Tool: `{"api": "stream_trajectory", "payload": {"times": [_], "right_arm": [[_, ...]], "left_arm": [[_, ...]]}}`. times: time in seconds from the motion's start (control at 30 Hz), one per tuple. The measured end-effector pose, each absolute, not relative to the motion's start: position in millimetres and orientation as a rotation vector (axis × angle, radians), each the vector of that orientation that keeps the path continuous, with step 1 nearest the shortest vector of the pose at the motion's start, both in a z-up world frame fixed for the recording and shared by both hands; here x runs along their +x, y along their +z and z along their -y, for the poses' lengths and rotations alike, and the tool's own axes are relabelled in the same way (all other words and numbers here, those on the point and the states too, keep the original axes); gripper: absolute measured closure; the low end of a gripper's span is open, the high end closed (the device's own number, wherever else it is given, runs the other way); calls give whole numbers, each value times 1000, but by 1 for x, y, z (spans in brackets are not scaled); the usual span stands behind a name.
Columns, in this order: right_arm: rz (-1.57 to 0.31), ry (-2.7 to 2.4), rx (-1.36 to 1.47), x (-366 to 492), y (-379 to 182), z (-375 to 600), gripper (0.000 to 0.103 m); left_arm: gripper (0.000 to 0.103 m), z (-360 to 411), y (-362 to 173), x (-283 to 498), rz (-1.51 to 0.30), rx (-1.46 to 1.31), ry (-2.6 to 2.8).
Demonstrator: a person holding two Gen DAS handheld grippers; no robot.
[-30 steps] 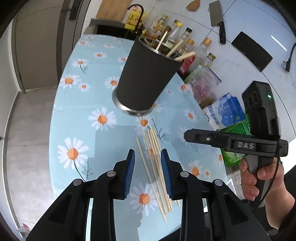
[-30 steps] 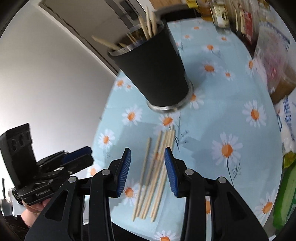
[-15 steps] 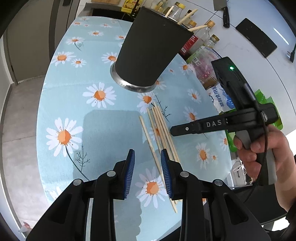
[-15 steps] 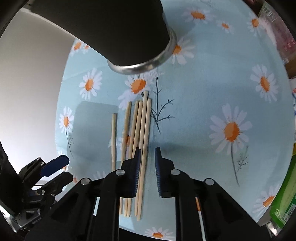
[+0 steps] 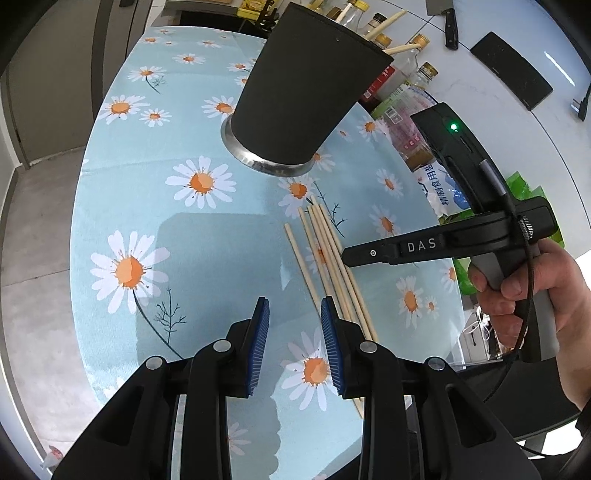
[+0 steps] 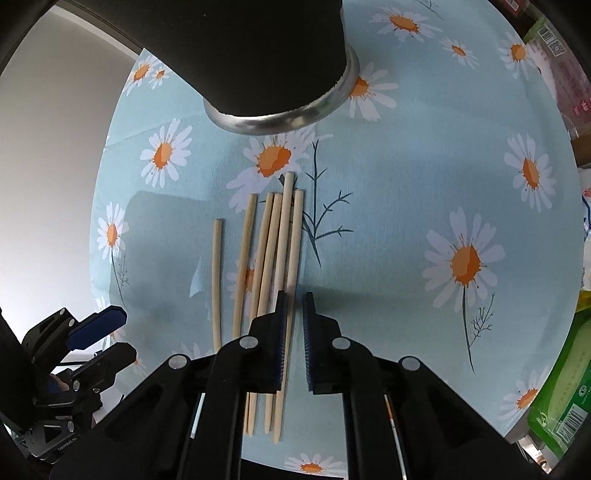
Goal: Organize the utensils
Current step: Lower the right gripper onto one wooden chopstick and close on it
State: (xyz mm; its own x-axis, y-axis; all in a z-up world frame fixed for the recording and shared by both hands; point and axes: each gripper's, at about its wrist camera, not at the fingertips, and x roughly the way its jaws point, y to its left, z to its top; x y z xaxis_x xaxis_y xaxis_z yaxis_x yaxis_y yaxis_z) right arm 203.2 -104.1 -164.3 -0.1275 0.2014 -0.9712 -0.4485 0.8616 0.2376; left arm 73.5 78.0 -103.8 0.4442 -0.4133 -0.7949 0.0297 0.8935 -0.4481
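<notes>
Several loose wooden chopsticks (image 6: pixel 269 251) lie side by side on the daisy tablecloth (image 6: pixel 406 184), just in front of a black holder cup (image 6: pixel 240 48) with a steel base. My right gripper (image 6: pixel 294 306) points steeply down at them. Its jaws are closing to a narrow slit around the rightmost chopstick (image 6: pixel 295 229). In the left wrist view the cup (image 5: pixel 303 103) holds more chopsticks (image 5: pixel 384 22), and the right gripper (image 5: pixel 347 256) reaches over the bundle (image 5: pixel 325 254). My left gripper (image 5: pixel 295 332) hovers open and holds nothing, just left of the bundle's near ends.
Sauce bottles (image 5: pixel 417 48), a white salt bag (image 5: pixel 439 184) and a green packet (image 6: pixel 561 387) crowd the table's right side. A cleaver (image 5: pixel 448 29) and a black slab (image 5: pixel 513 70) lie on the white counter beyond. The table's rounded edge runs close on the left and near sides.
My right gripper came down onto the chopsticks, tipped steeply downward, and its jaws narrowed from wide to a slit around the rightmost stick. My left gripper sank a little toward the table.
</notes>
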Motion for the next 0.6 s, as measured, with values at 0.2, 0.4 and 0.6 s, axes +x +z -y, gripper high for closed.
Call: {"api": "stream_trajectory", "payload": {"times": [0.2, 0.4, 0.6], "right_arm": [[-1591, 520, -267, 196, -165, 89, 93], [-1576, 487, -225, 192, -166, 89, 98], [-1599, 545, -152, 200, -165, 101, 98]], "left_arm": [[75, -76, -111, 80, -1108, -413, -298], [75, -73, -117, 86, -1127, -406, -273], [75, -68, -117, 91, -1140, -392, -217]]}}
